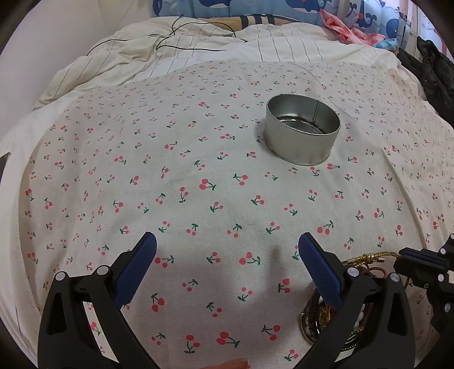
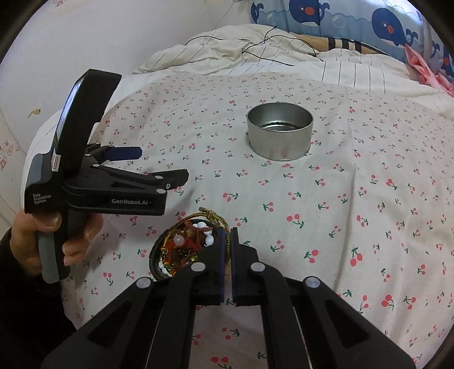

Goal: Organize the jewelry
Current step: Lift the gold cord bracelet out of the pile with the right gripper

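A pile of tangled bracelets (image 2: 184, 249) with gold cord, red thread, white beads and a dark band lies on the cherry-print cloth (image 2: 340, 198). It also shows in the left wrist view (image 1: 326, 315), partly hidden behind my left gripper's right finger. My right gripper (image 2: 228, 235) is shut on the right edge of the pile, pinching a gold and green cord. My left gripper (image 1: 227, 247) is open and empty, just left of the pile; it shows in the right wrist view (image 2: 159, 164). An open round metal tin (image 2: 279, 132) stands farther back, also in the left wrist view (image 1: 302, 132).
A rumpled striped blanket (image 1: 198, 48) with a thin black cable (image 1: 181, 37) lies behind the cloth. Whale-print pillows (image 2: 369, 20) and pink fabric (image 1: 346, 29) are at the back. Dark clothing (image 1: 434, 71) lies at the right edge. A wall (image 2: 85, 34) is to the left.
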The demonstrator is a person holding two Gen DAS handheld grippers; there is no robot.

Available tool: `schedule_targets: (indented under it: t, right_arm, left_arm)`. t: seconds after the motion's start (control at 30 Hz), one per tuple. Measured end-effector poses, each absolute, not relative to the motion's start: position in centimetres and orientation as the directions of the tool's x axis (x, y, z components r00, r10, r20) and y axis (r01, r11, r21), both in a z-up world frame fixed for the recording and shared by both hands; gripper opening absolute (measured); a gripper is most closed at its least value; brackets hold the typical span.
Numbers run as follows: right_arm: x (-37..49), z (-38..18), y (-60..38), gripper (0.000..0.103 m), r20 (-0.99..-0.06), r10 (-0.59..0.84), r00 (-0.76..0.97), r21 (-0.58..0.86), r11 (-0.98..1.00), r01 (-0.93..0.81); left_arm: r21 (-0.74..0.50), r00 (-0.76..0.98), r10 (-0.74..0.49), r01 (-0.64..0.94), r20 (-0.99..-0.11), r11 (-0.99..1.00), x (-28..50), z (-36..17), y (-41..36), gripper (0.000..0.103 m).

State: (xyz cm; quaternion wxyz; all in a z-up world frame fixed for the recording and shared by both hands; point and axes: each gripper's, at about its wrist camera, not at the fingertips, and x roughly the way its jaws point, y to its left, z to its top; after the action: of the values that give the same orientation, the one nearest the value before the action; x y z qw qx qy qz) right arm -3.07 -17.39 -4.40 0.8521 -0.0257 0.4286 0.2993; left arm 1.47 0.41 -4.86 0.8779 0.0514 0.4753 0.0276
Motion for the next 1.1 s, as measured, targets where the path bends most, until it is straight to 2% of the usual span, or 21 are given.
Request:
schedule_targets:
  t: [0.47, 0.67, 0.87, 0.97, 1.1]
  right_arm:
    - [-3.0, -4.3, -17.3, 0.004, -0.736, 0.499, 0.457, 0.219, 0.815, -0.536]
    - [-2.7, -3.0, -18.8, 0.004, -0.67, 0.586, 0.456, 0.33, 0.786, -0.523]
    - [-1.9, -2.1, -21.0, 0.004, -0.612, 0.633, 0.474, 0.422, 0.769, -0.481]
    - [-1.8, -1.7, -21.6, 0.004, -0.605, 0.625, 0.494, 0.425, 0.778, -0.464]
    - [-1.3, -1.9, -22.2, 0.004, -0.626, 0.582, 0.519, 0.402, 0.811, -0.425]
  left_arm:
    - [0.132, 0.552, 0.105, 0.009, -0.827, 0.991, 1.3, -4.8, 0.1, 0.097]
    - [0.12, 0.555, 0.095, 0.01, -0.826, 0.993, 1.3, -4.5, 0.3, 0.097]
    - [0.057, 0.547, 0.049, -0.002, -0.836, 0.998, 1.5, -4.3, 1.3, 0.097]
    - [-0.002, 0.534, -0.011, 0.017, -0.846, 1.0, 1.5, -4.3, 1.6, 0.097]
    - [-0.109, 0.505, -0.158, 0.125, -0.849, 0.986, 1.2, -4.3, 1.0, 0.097]
